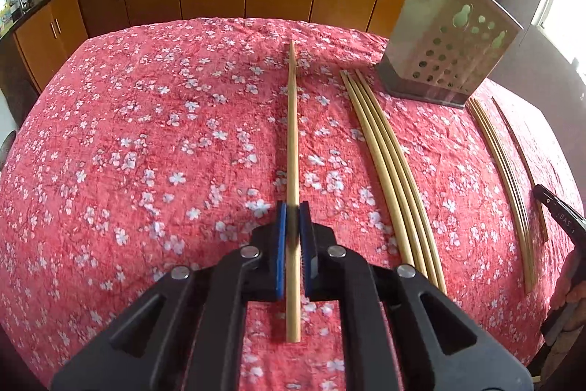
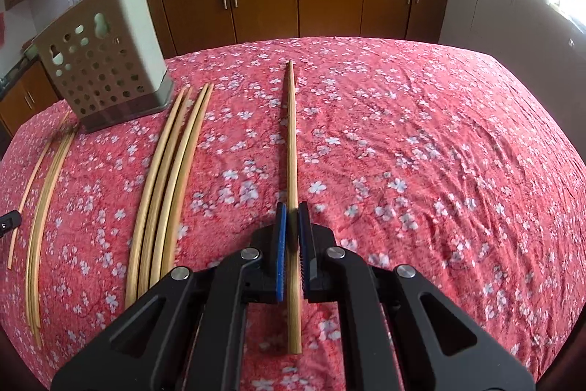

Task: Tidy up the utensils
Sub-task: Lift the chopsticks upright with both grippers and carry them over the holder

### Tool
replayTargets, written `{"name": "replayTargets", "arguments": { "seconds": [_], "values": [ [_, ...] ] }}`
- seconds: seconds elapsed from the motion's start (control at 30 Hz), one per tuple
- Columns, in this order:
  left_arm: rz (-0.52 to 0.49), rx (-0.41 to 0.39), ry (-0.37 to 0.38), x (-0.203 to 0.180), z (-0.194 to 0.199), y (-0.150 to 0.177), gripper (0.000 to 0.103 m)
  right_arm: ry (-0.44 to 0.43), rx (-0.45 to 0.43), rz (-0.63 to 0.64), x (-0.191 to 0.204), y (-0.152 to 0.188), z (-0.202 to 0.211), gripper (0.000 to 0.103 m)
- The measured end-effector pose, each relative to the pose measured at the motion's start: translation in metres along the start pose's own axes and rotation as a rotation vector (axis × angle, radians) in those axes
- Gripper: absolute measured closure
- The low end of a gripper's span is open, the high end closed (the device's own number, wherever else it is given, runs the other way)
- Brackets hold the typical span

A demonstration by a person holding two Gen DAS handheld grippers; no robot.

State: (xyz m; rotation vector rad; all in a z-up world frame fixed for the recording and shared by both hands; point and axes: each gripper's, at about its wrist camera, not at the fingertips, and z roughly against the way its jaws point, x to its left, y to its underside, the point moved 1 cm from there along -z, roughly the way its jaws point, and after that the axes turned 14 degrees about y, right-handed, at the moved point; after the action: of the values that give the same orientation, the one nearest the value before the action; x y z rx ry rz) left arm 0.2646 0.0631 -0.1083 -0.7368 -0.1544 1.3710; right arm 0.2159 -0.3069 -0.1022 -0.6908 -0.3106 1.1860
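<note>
Black jaws with blue pads fill the bottom of both wrist views. Each gripper is pinching one bamboo chopstick along its length: the left gripper (image 1: pixel 292 207) holds a chopstick (image 1: pixel 292 120), and the right gripper (image 2: pixel 292 207) holds another chopstick (image 2: pixel 291 134). Both sticks point away over a bench draped in a red floral cloth (image 1: pixel 146 141).

A perforated metal holder (image 1: pixel 447 39) stands upright at the far side, between the two grippers. More chopsticks lie flat on the cloth near it: one bundle (image 1: pixel 384 163) just right of the left gripper, and another (image 1: pixel 501 178) further right, beside the right gripper's black body (image 1: pixel 560 215).

Judged from the task, each stick likely goes into the holder. To do that well, keep the pinch firm, tip the stick upright, approach one hand at a time, and lower it through the open top without knocking the holder.
</note>
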Motion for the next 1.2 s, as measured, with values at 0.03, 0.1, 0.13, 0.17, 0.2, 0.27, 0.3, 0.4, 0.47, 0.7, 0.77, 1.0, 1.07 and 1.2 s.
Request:
{"name": "replayTargets", "arguments": {
  "seconds": [0.03, 0.1, 0.13, 0.17, 0.2, 0.27, 0.3, 0.4, 0.47, 0.7, 0.77, 1.0, 1.07, 1.2],
  "values": [
    [0.001, -0.007, 0.016, 0.003, 0.001, 0.001, 0.095, 0.000, 0.001, -0.004, -0.002, -0.002, -0.002, 0.096],
    [0.015, -0.020, 0.042, 0.008, 0.004, 0.003, 0.094, -0.005, 0.002, -0.003, -0.004, -0.004, -0.005, 0.096],
    [0.020, -0.023, 0.048, 0.008, 0.005, 0.004, 0.094, -0.004, 0.001, 0.000, -0.004, -0.003, -0.005, 0.096],
    [0.021, -0.027, 0.051, 0.009, 0.006, 0.006, 0.094, -0.003, 0.000, 0.005, -0.004, -0.003, -0.005, 0.095],
    [0.020, -0.028, 0.052, 0.008, 0.007, 0.008, 0.094, -0.002, -0.001, 0.008, -0.004, -0.002, -0.004, 0.095],
    [0.015, -0.030, 0.051, 0.005, 0.010, 0.014, 0.094, -0.004, -0.001, 0.010, -0.005, -0.001, -0.003, 0.095],
    [0.010, -0.029, 0.047, 0.004, 0.011, 0.017, 0.094, -0.004, -0.001, 0.010, -0.005, 0.001, -0.002, 0.095],
    [0.006, -0.030, 0.039, 0.004, 0.014, 0.021, 0.094, -0.003, -0.003, 0.014, -0.006, 0.007, 0.003, 0.095],
    [0.003, -0.033, 0.026, 0.002, 0.016, 0.024, 0.094, 0.004, -0.004, 0.020, -0.005, 0.007, 0.005, 0.096],
    [-0.018, -0.021, -0.011, -0.004, 0.023, 0.023, 0.095, 0.030, -0.063, 0.033, -0.004, 0.008, 0.023, 0.096],
    [-0.028, -0.058, -0.014, -0.007, 0.035, 0.017, 0.095, 0.031, -0.117, 0.020, -0.010, 0.005, 0.039, 0.096],
    [-0.065, -0.215, 0.005, -0.021, 0.092, -0.010, 0.095, 0.015, -0.269, -0.040, -0.031, -0.016, 0.088, 0.096],
    [-0.077, -0.257, 0.011, -0.027, 0.107, -0.018, 0.095, 0.004, -0.298, -0.058, -0.036, -0.021, 0.098, 0.096],
    [-0.091, -0.333, 0.007, -0.036, 0.128, -0.035, 0.095, -0.015, -0.344, -0.079, -0.039, -0.036, 0.112, 0.096]
  ]
}}
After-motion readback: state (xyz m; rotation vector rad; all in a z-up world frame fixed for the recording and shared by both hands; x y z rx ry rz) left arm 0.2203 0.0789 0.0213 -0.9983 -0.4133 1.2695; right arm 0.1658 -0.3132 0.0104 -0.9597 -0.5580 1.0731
